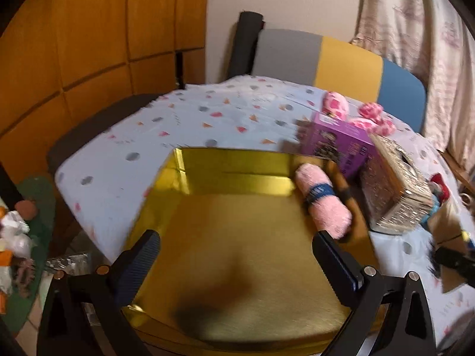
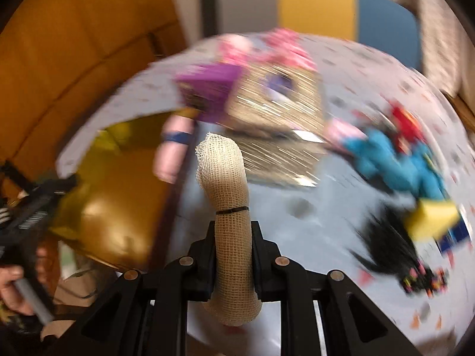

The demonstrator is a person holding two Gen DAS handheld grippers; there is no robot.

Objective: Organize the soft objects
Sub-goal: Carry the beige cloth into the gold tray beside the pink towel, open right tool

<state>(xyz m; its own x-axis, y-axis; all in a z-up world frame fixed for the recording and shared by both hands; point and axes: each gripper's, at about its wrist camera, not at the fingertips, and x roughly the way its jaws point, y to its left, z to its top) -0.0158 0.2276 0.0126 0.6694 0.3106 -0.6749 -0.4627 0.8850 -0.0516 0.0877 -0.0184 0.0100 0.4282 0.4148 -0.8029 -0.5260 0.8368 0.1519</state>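
Two grippers in play. Right gripper (image 2: 233, 255): jaws clamped on a beige mesh roll (image 2: 227, 195), gripped low on its body, with a thin black band around it just above the pads. The roll's top end pokes up past the fingers and curls left; its bottom end hangs below the jaws. It sits above the pale patterned tablecloth (image 2: 297, 237), clear of it as far as I can tell. The right view is heavily motion-blurred.

Left gripper (image 1: 237, 255): jaws wide apart, nothing between them, hovering over the gold tray (image 1: 237, 222). The tray floor under the fingers is bare.

One soft item is in the tray: a pink fuzzy roll (image 1: 323, 198) with a blue band, lying along the tray's right wall.

Just beyond the tray's right edge: a glittery silver box (image 1: 397, 184), tilted, touching a purple box (image 1: 341, 145) to its left. Behind those, pink spotted plush pieces (image 1: 371, 118) near the table's far edge.

Right of the silver box: a blue-and-red plush toy (image 2: 400, 160), then a yellow block (image 2: 430, 219) and a black furry item (image 2: 389, 243), all too blurred for detail.

Far side: a chair back (image 1: 341, 62) in grey, yellow and blue.
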